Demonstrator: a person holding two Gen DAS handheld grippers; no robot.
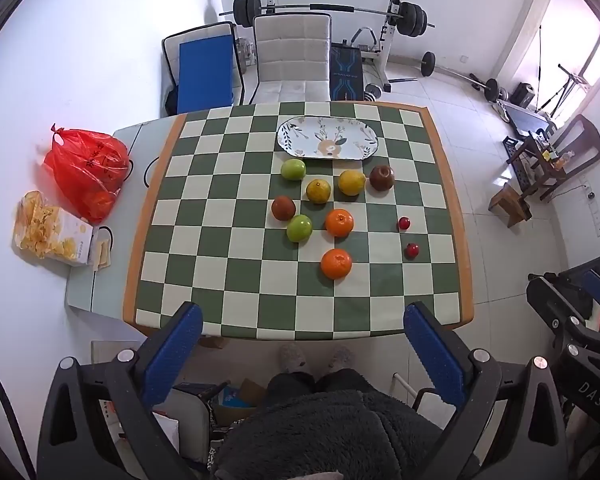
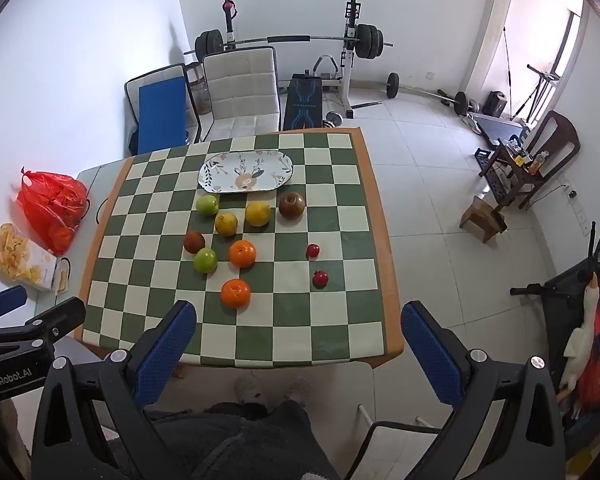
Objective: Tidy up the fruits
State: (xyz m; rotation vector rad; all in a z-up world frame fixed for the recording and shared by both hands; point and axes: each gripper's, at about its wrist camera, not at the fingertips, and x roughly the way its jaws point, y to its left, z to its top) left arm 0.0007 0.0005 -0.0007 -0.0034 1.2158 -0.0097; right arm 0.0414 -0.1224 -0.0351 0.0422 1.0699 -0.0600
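Right gripper [image 2: 298,340] up high, fingers wide apart, holding nothing. Below, a checked table [image 2: 340,320]. Far side: a long plate [image 2: 220,188] with a deer on it. Near it two green apples [image 2: 207,205], two lemons [image 2: 257,213], two brown fruits [image 2: 292,205]. Closer: two oranges [image 2: 235,293], two small red fruits [image 2: 320,278]. Off left, a red bag [image 2: 52,204].
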